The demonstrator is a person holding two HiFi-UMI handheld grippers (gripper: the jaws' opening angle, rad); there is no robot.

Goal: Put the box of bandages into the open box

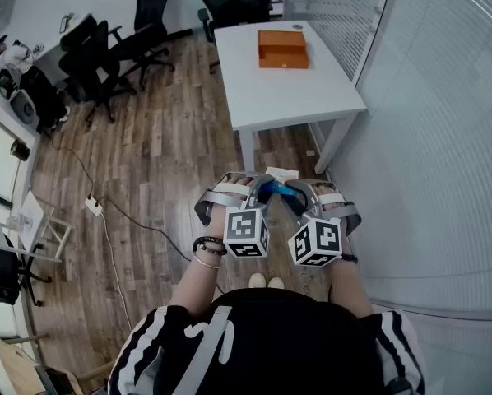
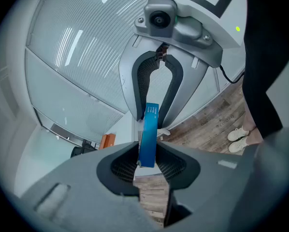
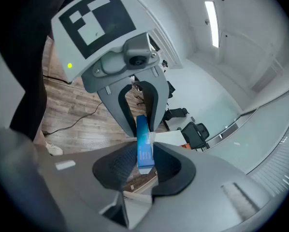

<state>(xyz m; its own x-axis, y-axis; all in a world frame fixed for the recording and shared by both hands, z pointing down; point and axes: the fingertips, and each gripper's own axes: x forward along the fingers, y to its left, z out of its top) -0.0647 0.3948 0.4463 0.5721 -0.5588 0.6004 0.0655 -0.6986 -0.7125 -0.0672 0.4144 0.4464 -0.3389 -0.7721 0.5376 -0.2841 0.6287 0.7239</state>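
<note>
A slim blue box of bandages hangs in the air in front of the person, held at both ends. My left gripper is shut on its left end and my right gripper on its right end, the two facing each other. In the left gripper view the blue box runs from my own jaws up into the opposite gripper. The right gripper view shows the same box standing edge-on between its jaws. The open orange box sits at the far end of the white table, well beyond the grippers.
Black office chairs stand at the back left on the wooden floor. A cable and power strip lie to the left. A glass wall with blinds runs along the right. The person's shoes show below the grippers.
</note>
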